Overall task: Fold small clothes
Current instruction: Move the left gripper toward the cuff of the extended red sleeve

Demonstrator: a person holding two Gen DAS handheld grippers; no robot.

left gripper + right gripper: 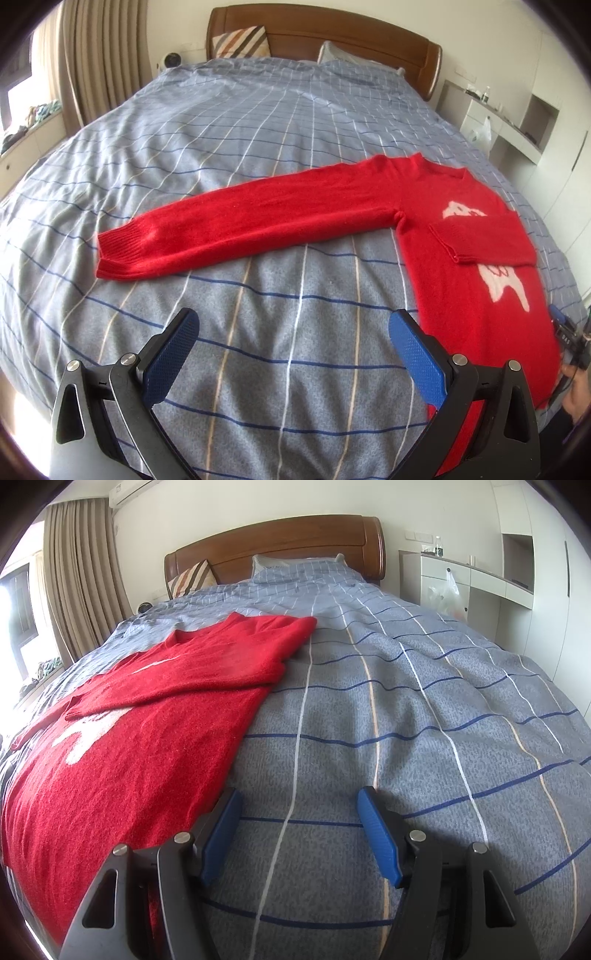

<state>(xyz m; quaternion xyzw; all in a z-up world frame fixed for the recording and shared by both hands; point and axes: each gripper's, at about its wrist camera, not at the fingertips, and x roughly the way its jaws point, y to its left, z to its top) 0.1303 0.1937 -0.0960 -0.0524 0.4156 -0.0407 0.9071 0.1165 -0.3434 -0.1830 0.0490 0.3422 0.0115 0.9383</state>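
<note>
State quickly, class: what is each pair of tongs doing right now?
Left tongs: open, holding nothing.
Right tongs: open, holding nothing, beside the red sweater.

A fuzzy, matt red knit sweater (461, 236) is lying ahead of the left gripper's (291, 354) fingers, its cuff ribbed. Under both grippers a soft woven cotton-like duvet (424, 720) is showing a matt, speckled weave. The right gripper's (299, 834) blue pads (376, 834) are looking like textured plastic, the arms matt black with shiny metal pins. Beyond the fingers, a wooden headboard (280, 542) is gleaming glossy.
</note>
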